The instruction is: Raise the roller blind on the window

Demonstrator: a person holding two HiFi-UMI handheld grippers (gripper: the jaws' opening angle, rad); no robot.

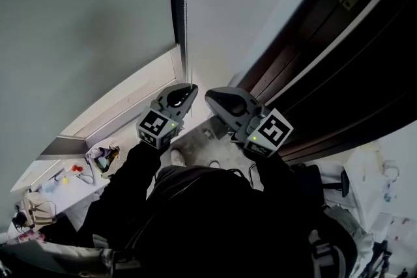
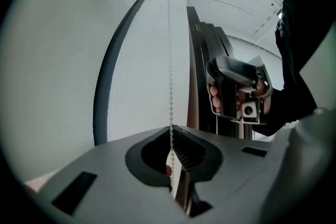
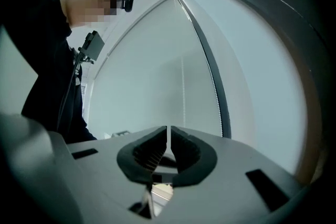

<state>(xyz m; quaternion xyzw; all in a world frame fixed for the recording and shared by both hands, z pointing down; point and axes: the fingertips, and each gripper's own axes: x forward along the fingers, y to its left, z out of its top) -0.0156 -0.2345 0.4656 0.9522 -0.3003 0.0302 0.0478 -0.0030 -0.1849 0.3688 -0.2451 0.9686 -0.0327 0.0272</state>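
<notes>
Beside the roller blind, level left gripper pinches the bead chain; right gripper closed.

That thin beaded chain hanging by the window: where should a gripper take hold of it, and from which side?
Pinch the bead chain on its straight hanging run, coming level from the room side. It hangs thin and vertical, so jaws close across it, as the left gripper does.
</notes>
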